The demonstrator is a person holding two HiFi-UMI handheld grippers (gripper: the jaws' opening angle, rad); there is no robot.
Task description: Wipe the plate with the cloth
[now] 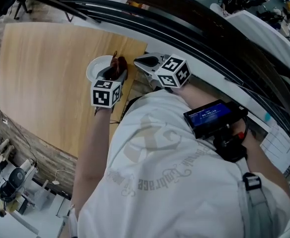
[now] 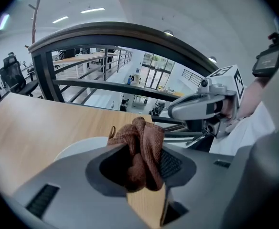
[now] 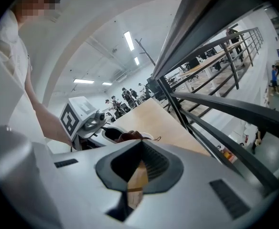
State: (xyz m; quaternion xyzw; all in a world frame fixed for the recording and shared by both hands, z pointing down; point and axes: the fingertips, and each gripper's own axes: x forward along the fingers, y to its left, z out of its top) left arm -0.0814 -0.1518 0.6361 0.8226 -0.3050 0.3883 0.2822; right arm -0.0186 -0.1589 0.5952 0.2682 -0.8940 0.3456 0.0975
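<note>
A white plate [image 1: 96, 66] lies near the wooden table's right edge. My left gripper [image 1: 114, 75] is over it, shut on a bunched brown cloth [image 1: 118, 63]. In the left gripper view the cloth [image 2: 142, 149] bulges up from between the jaws of this gripper [image 2: 142, 173], and the plate [image 2: 77, 149] shows just behind them. My right gripper [image 1: 144, 62] hovers at the table's edge right of the plate, jaws together with nothing held. The right gripper view looks past its own gripper [image 3: 135, 178] to the cloth [image 3: 128, 136], the plate's rim [image 3: 148, 136] and the left gripper [image 3: 103, 133].
The wooden table [image 1: 45, 78] stretches left and back from the plate. A dark railing [image 1: 184, 29] runs close along the table's right edge. A device with a lit screen [image 1: 209, 117] hangs on the person's chest.
</note>
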